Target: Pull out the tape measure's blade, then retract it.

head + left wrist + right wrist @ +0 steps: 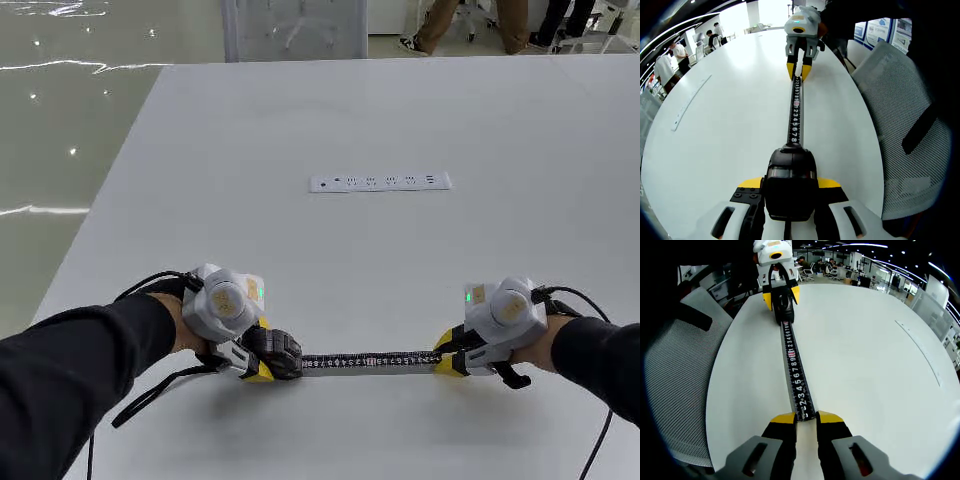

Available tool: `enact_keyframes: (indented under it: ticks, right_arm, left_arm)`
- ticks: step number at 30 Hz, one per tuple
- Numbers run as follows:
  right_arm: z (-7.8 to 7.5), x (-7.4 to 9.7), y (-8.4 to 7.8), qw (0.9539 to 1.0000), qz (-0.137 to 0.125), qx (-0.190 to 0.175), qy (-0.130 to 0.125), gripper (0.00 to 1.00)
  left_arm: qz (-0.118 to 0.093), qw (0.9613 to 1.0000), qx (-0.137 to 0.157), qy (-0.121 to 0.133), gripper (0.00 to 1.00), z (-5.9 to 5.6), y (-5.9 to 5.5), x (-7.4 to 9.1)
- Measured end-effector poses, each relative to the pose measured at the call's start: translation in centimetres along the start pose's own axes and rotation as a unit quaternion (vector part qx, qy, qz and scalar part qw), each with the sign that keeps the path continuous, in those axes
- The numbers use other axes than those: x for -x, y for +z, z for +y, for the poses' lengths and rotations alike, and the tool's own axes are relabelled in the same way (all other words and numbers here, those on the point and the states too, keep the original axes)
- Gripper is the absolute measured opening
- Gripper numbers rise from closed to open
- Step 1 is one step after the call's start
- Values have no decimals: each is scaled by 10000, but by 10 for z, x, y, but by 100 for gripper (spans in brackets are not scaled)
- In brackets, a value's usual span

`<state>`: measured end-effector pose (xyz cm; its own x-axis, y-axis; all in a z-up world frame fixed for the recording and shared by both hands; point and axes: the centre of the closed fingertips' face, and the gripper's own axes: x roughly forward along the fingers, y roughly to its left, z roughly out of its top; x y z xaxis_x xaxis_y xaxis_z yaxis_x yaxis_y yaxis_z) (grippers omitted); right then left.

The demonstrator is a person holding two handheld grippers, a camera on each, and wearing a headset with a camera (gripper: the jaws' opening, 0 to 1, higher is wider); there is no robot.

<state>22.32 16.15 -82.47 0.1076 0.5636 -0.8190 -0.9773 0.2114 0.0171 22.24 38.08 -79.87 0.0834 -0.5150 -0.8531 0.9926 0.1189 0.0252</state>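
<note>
The black tape measure case point(280, 353) lies near the table's front edge, clamped in my left gripper point(257, 360). In the left gripper view the case point(790, 182) sits between the yellow-tipped jaws, which are shut on it. Its numbered blade point(368, 360) stretches out flat to the right, reaching my right gripper point(448, 357), shut on the blade's end. In the right gripper view the blade point(795, 372) runs from the jaws up to the case point(782, 304). The left gripper view shows the blade point(795, 112) leading away to the right gripper point(798, 70).
A white power strip point(380, 182) lies flat in the middle of the white table point(400, 120). A grey mesh chair point(900, 130) stands close to the table's near edge. People and office chairs are far behind the table.
</note>
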Motion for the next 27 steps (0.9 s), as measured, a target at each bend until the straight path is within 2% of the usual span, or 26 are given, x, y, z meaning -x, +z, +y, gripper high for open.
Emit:
enact_keyframes:
  ticks: [27]
  right_arm:
    - [-4, 19, -25, 9999, 99, -76, -32, 11]
  left_arm:
    - [-5, 10000, 25, -19, 34, -1, 0, 0]
